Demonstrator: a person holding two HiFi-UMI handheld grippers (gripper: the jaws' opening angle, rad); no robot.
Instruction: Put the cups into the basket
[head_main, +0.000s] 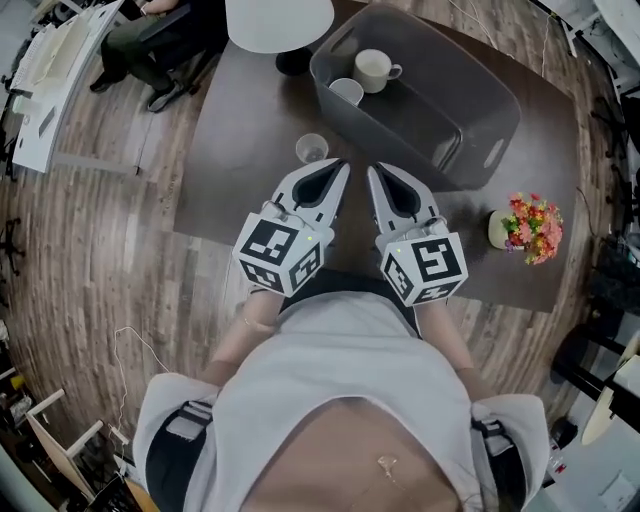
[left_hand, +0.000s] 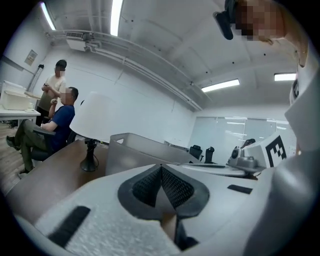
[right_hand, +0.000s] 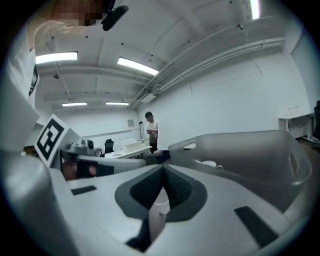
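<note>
Dark brown table is carrying a small clear cup: probably light, slick, fragile, so pinch the rim. Left hand-held gripper and right hand-held gripper are sitting closed, empty.

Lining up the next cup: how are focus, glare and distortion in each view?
Head view: sharp and evenly lit at centre, strong fisheye bend at the edges; clear cup and basket read fine. Left gripper view: left hand-held gripper fills the lower half, soft up close; ceiling strip lights glare. Right gripper view: much the same, basket wall bowed by the lens.
</note>
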